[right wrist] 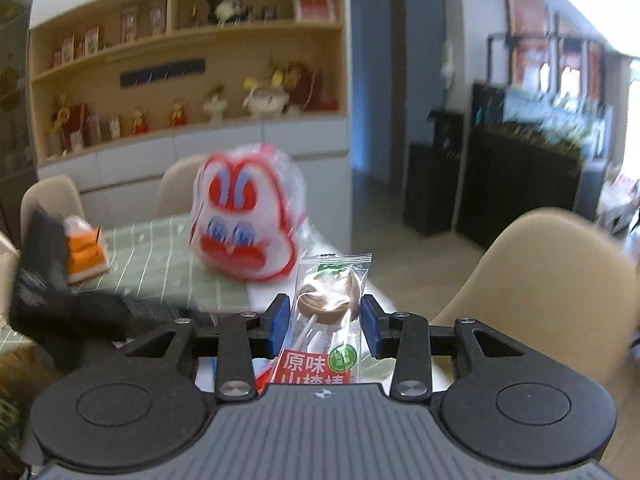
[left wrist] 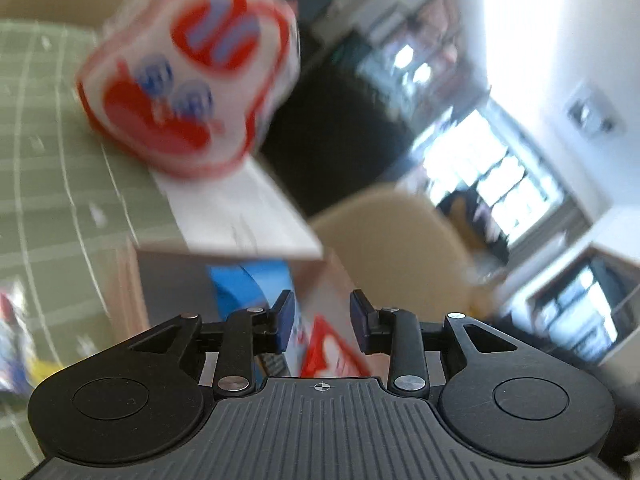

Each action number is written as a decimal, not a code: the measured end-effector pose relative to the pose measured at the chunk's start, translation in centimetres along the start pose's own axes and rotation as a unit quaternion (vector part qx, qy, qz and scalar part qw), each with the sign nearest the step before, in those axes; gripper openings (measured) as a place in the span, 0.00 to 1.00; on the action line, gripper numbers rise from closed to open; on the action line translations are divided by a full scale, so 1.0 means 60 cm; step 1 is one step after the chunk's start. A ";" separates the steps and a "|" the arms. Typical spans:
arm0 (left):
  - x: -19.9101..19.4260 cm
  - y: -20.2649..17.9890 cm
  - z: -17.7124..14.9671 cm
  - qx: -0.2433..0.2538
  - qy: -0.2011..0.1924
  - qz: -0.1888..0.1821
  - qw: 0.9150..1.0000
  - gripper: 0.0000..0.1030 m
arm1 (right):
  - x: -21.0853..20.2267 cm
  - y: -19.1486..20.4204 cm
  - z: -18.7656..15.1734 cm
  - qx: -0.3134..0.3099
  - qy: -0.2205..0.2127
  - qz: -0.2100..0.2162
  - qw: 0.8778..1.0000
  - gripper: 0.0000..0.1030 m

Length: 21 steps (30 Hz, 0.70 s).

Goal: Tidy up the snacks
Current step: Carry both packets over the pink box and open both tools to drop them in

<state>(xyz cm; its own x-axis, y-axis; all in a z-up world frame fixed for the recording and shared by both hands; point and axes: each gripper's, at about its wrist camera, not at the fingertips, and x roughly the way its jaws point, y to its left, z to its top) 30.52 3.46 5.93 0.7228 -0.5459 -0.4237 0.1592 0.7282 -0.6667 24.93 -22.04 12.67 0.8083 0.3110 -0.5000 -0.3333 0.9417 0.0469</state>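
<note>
Upright, the lollipop packet (right wrist: 326,312) sat clamped in the right tool (right wrist: 325,320), rabbit bag (right wrist: 248,216) at eleven o'clock; the left tool (left wrist: 320,322) gaped, holding nothing.

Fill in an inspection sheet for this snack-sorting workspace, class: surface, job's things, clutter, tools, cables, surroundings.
Surface: green checked tablecloth on the table.
Job's things: wrapped lollipop in the right tool; red-and-white rabbit-face bag on the table; orange packet further left; open box holding blue and red packs.
Clutter: dark blurred object, unidentifiable.
Tools: left tool open and empty; right tool shut on the lollipop.
Cables: nothing seen.
Surroundings: beige chair; shelves with figurines.
</note>
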 end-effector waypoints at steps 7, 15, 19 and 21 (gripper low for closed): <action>-0.150 0.017 0.000 0.040 -0.048 0.064 0.996 0.34 | 0.118 0.012 -0.023 0.033 0.087 0.028 0.995 0.47; -0.250 0.126 -0.042 0.023 -0.046 0.148 0.988 0.34 | 0.063 0.022 -0.026 0.066 0.056 0.016 0.996 0.62; -0.283 0.178 -0.061 0.001 -0.053 0.156 0.986 0.33 | 0.027 0.072 -0.051 0.035 0.056 0.029 0.997 0.63; -0.289 0.193 -0.063 0.002 -0.071 0.164 0.984 0.33 | 0.013 0.097 -0.068 0.032 0.060 0.045 0.997 0.63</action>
<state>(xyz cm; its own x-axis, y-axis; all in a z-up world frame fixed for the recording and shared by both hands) 17.29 19.75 3.24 0.8225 -0.2171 -0.5257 -0.0966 0.8575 -0.5053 21.61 -16.85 9.02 0.7120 0.3801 -0.5904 -0.3672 0.9182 0.1483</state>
